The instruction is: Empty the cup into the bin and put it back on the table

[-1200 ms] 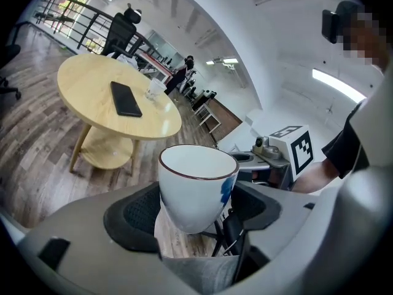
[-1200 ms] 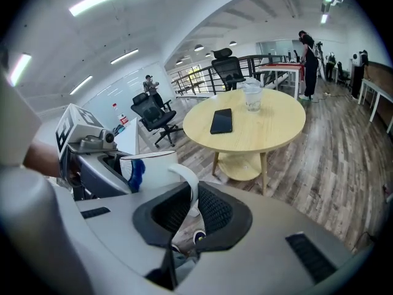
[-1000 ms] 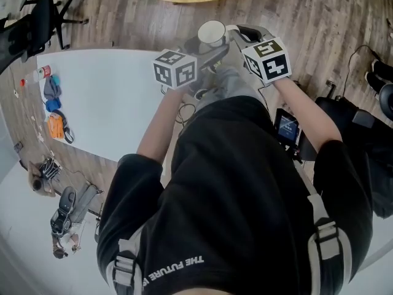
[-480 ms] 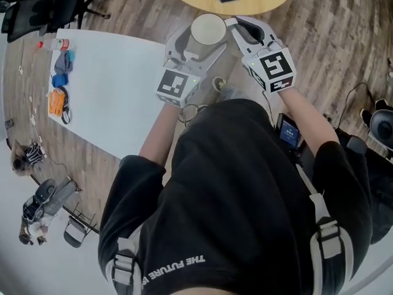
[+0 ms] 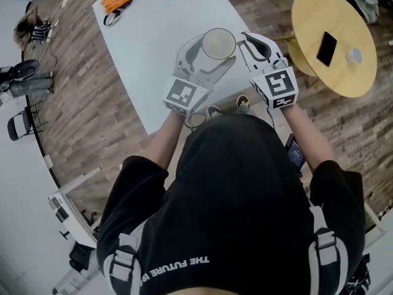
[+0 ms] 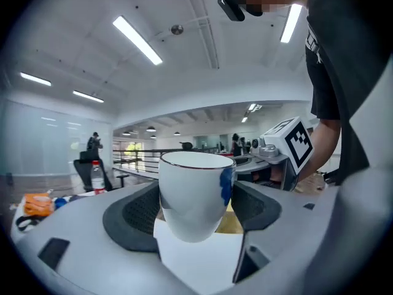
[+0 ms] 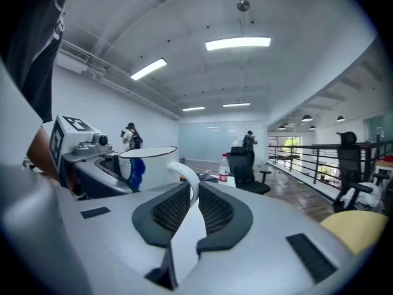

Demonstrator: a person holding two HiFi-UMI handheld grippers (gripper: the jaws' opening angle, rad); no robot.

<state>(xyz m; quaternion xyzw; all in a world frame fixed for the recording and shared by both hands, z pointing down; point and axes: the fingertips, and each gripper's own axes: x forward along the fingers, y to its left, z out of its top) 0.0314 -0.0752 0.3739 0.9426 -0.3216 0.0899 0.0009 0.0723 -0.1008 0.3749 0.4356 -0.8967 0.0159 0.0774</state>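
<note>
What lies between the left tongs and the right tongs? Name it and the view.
The white ceramic cup, seen in the head view: the left tongs clamp its body, the right tongs its handle.

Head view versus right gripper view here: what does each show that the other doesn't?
Head view only: the open mouth of the cup from above, and a dark phone on the round table. Right gripper view only: the right gripper shut on the cup's handle, with a bottle beyond. Shared: the white cup, with the left gripper around its body.
</note>
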